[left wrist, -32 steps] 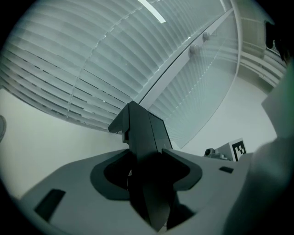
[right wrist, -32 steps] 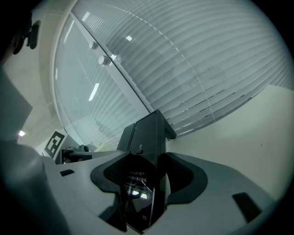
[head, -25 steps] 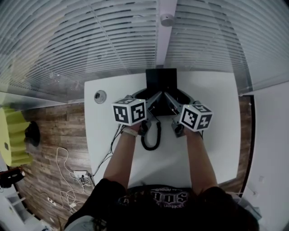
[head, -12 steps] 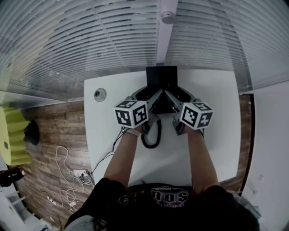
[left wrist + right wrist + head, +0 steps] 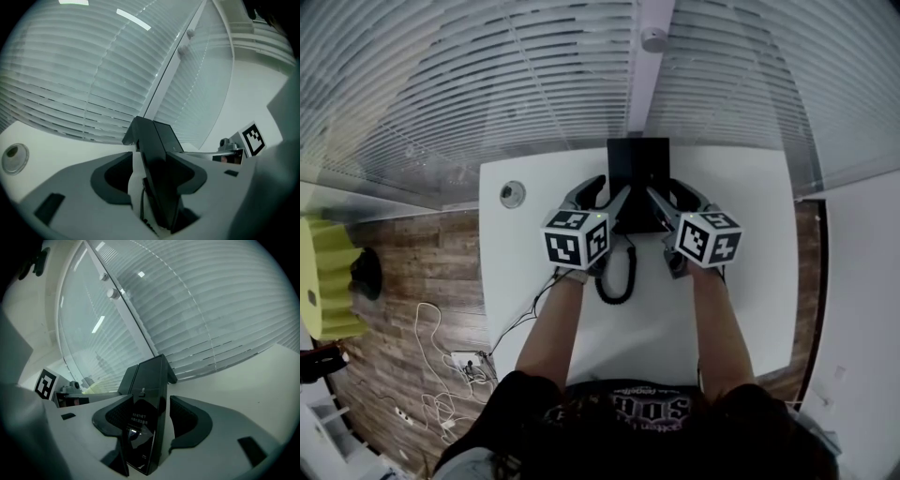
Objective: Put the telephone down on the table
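Observation:
The black telephone point(image 5: 637, 173) sits at the far middle of the white table point(image 5: 750, 244), and its coiled cord point(image 5: 617, 281) runs back toward me. My left gripper point(image 5: 612, 189) straddles its left edge point(image 5: 157, 154). The jaws are open, with a white gap between the left pad and the phone. My right gripper point(image 5: 664, 189) straddles the right edge point(image 5: 145, 394), also open, with table showing between the phone and the right pad. The other gripper's marker cube shows at the side of each gripper view.
A round metal grommet point(image 5: 512, 194) is set in the table's far left corner. A glass wall with blinds point(image 5: 581, 75) stands just behind the table. Loose cables point(image 5: 441, 375) lie on the wooden floor to the left, near a yellow object point(image 5: 323, 281).
Almost nothing has changed. The left gripper has shifted slightly to the right along the phone. The telephone stays in the same spot on the table.

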